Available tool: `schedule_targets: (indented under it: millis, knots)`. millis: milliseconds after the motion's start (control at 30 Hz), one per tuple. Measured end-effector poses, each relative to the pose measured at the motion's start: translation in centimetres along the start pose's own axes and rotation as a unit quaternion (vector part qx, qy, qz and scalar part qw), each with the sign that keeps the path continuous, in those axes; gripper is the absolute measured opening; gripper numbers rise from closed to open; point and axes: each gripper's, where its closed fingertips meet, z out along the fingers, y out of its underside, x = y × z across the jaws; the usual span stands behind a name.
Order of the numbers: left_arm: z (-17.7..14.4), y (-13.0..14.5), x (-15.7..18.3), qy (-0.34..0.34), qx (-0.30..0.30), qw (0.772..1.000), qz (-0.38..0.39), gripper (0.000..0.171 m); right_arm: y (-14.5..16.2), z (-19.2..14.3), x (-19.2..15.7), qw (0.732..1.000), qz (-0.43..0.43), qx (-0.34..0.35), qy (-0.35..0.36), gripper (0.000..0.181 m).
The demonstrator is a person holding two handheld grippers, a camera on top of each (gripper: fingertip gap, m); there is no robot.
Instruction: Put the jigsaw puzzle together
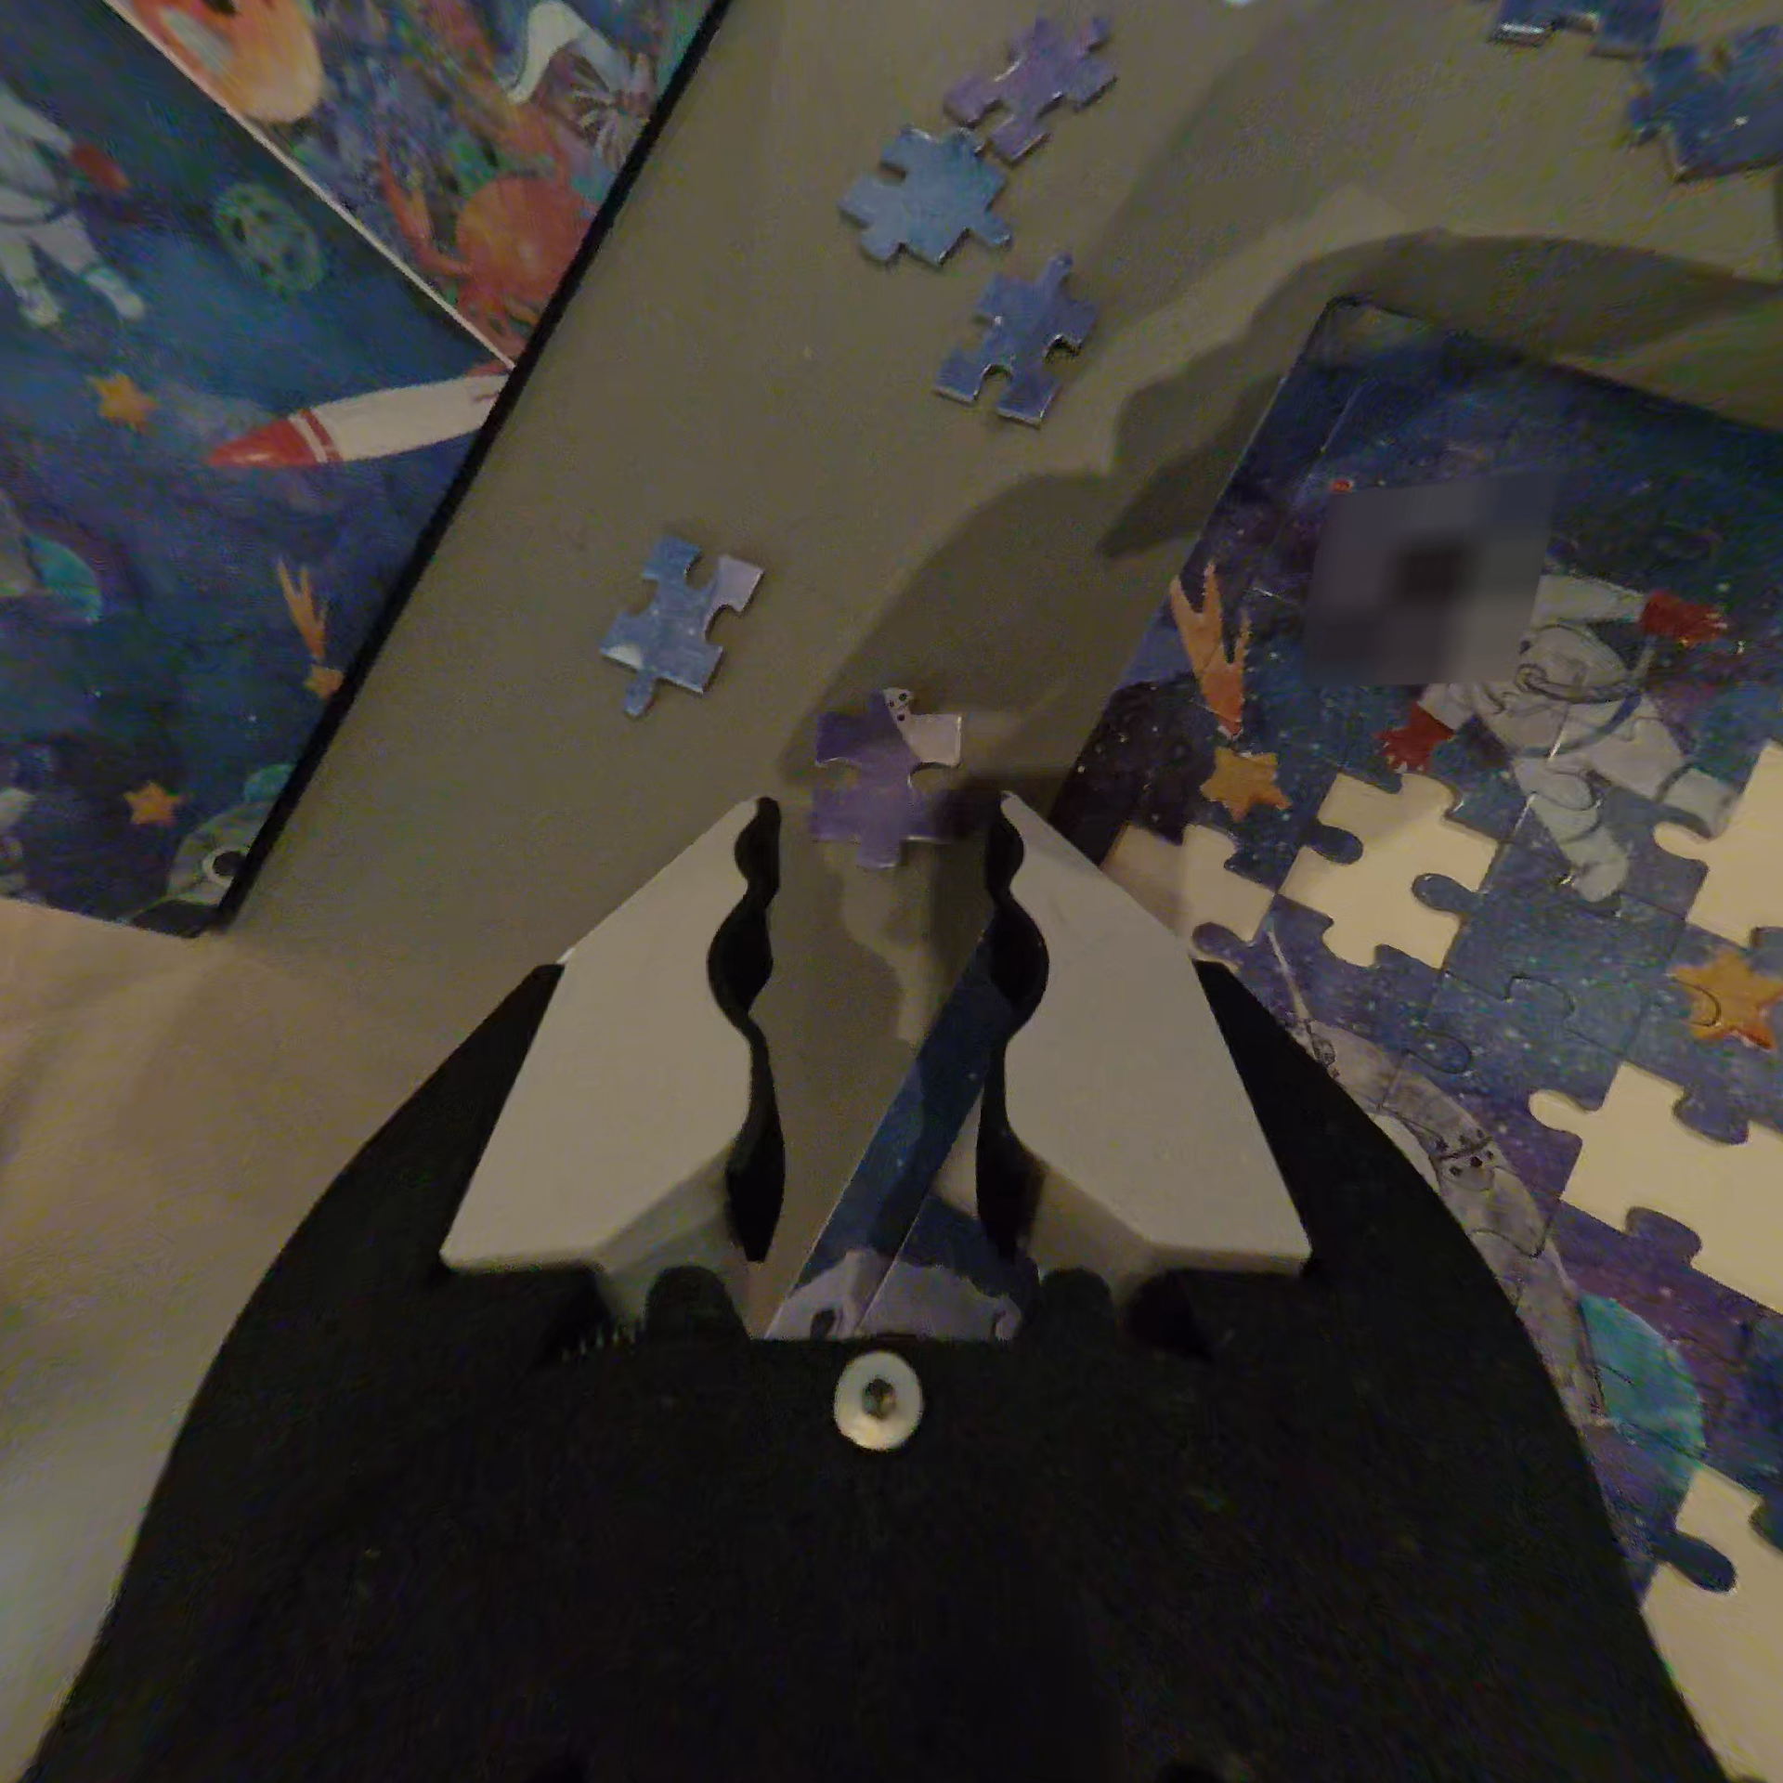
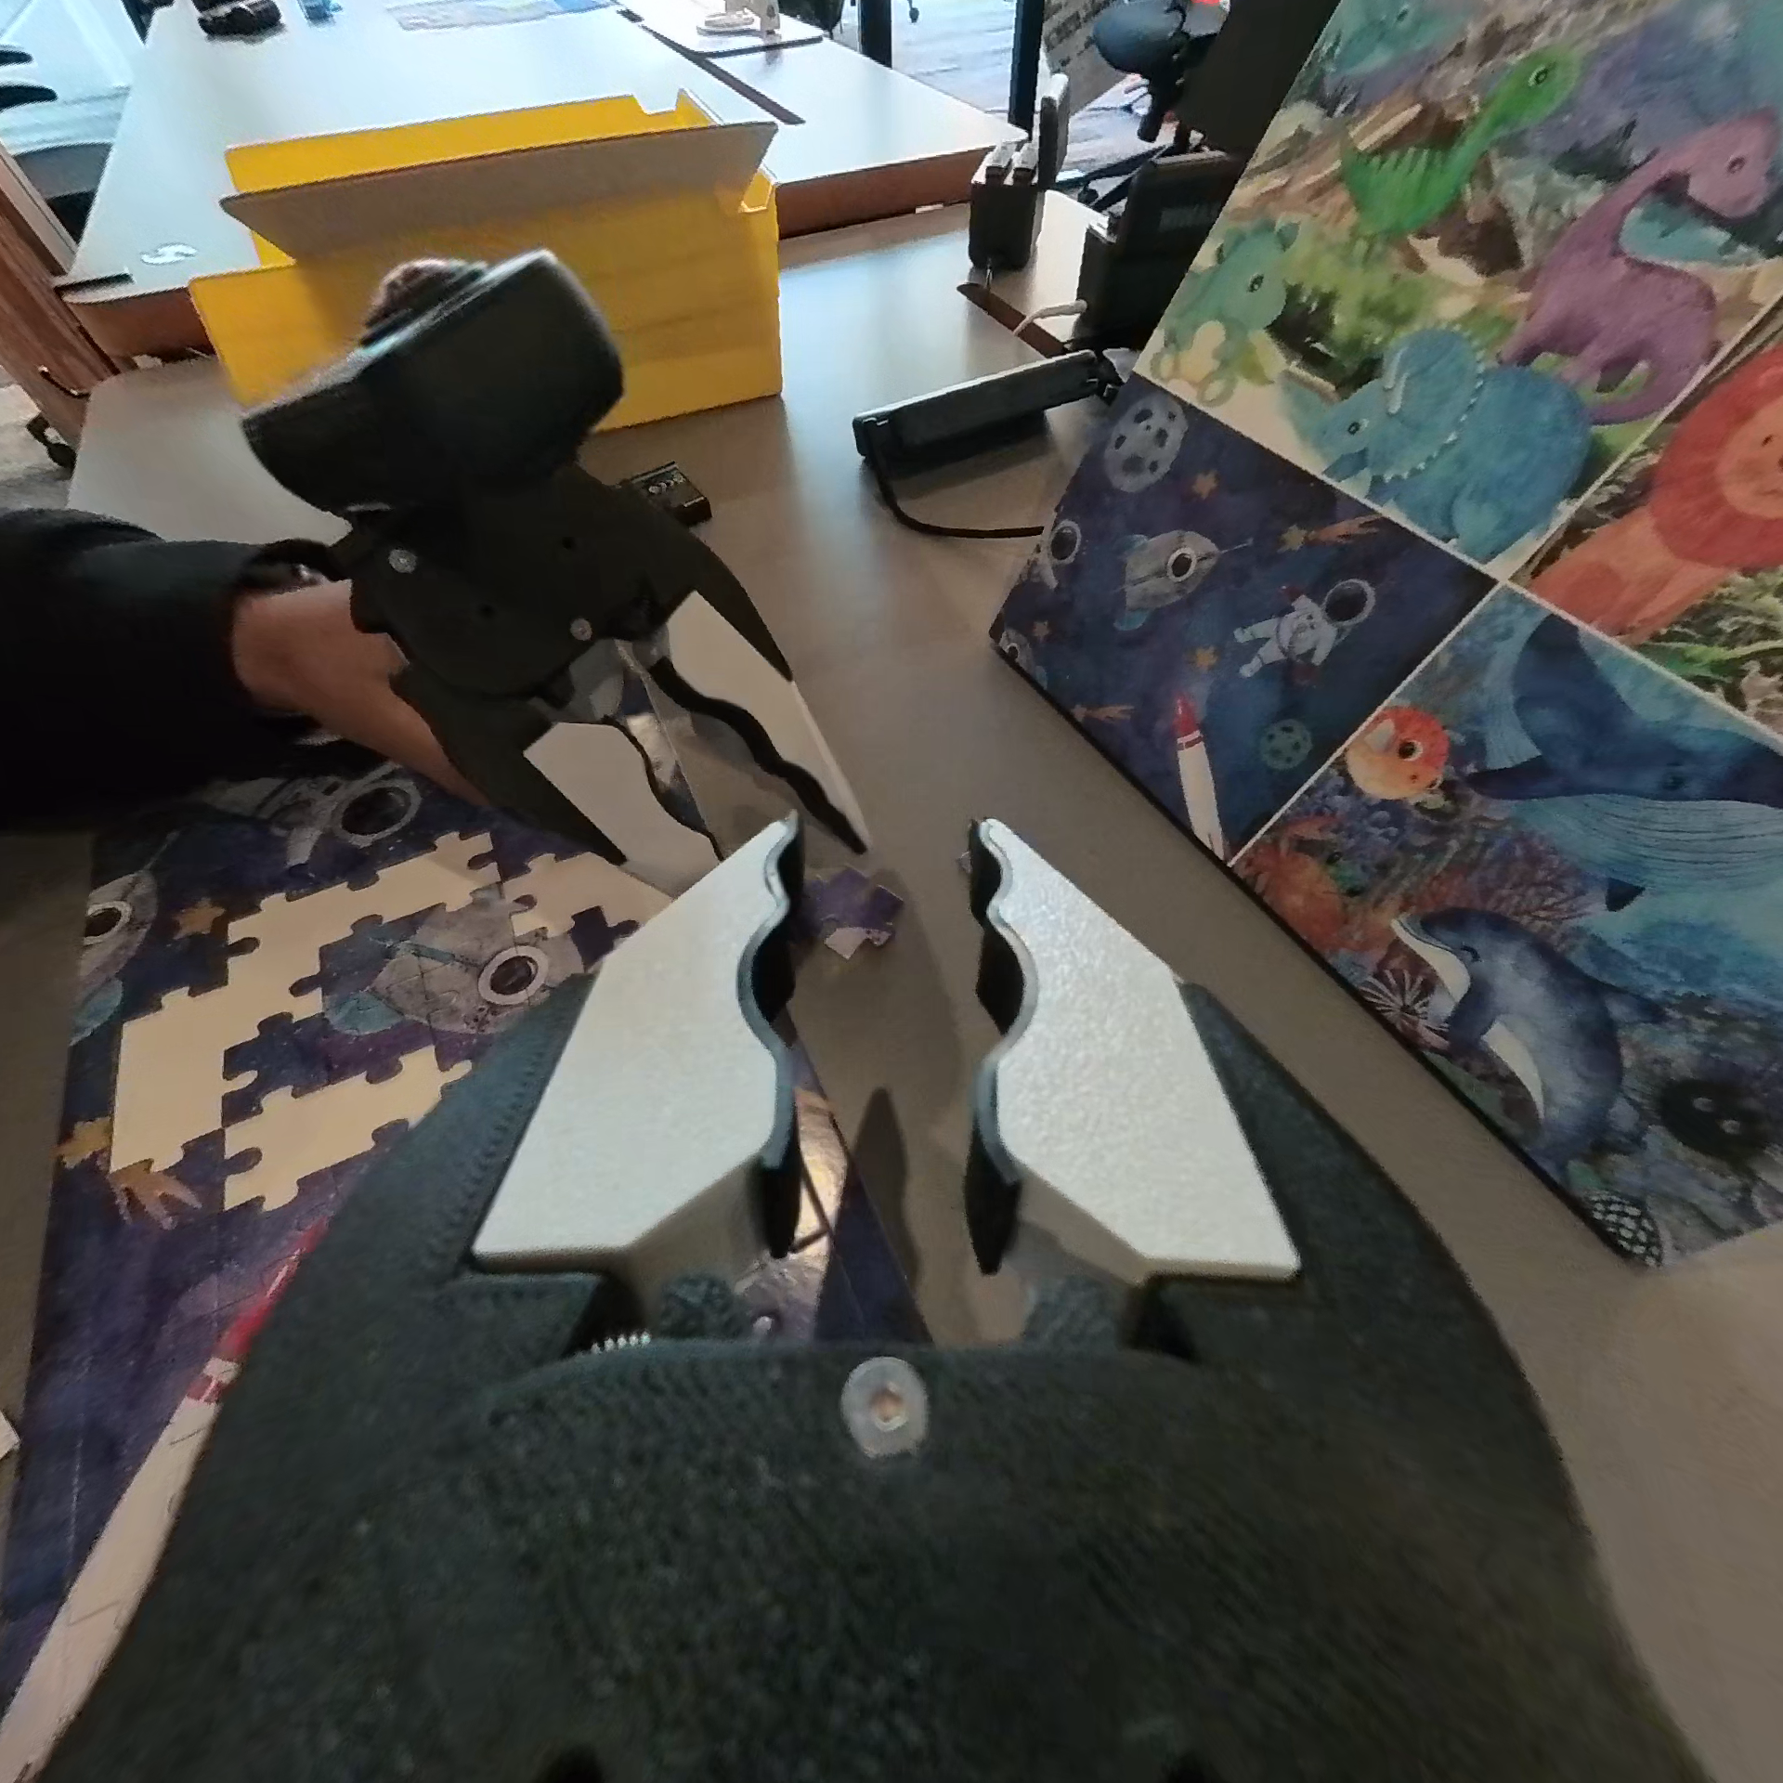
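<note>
**Both tongs angled down over a loose purple piece**

The left tongs point steeply down at the grey bench, jaws spread and holding nothing. In the right wrist view the same tool enters from the left, tilted so its tips descend toward the bench, gripped from behind by a hand in a dark sleeve. The right tongs reach forward at a shallower angle, jaws likewise parted and empty.

A purple puzzle piece lies flat on the bench just beyond the left tips; in the right wrist view it sits beside the inner edge of the right tool's left finger. Whether either tool touches it cannot be told.

The partly assembled puzzle lies just beside this piece, with pale gaps among its blue sections. Four more blue loose pieces are scattered farther along the bench. A picture box stands tilted at the other side.
</note>
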Motion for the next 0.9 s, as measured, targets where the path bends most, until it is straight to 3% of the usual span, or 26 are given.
schedule_targets:
  millis: [100,300,400,467,667,900]
  knots:
    - [0.2,-0.2,0.6,0.035,0.002,0.999,-0.022,0.03,0.1,0.0,0.2,1.0,-0.001,-0.001,0.004,0.032]
    - [0.1,-0.2,0.6,0.036,0.007,0.999,-0.02,0.018,0.1,0.0,0.2,1.0,0.005,0.003,0.0,0.032]
    - [0.1,-0.1,-0.3,0.006,0.008,1.0,-0.013,0.043,0.1,0.1,0.1,1.0,0.004,0.002,0.0,0.032]
    - [0.1,0.0,-0.5,0.005,0.007,1.0,-0.018,0.047,0.1,0.1,0.1,1.0,0.003,0.001,-0.001,0.032]
    - [0.1,0.2,0.0,0.045,0.008,0.998,-0.042,0.031,0.2,0.3,-0.1,1.0,0.01,0.0,-0.009,0.033]
    - [0.0,0.3,0.1,0.03,0.006,0.999,-0.016,0.031,0.0,0.1,-0.1,1.0,0.01,0.003,-0.008,0.033]
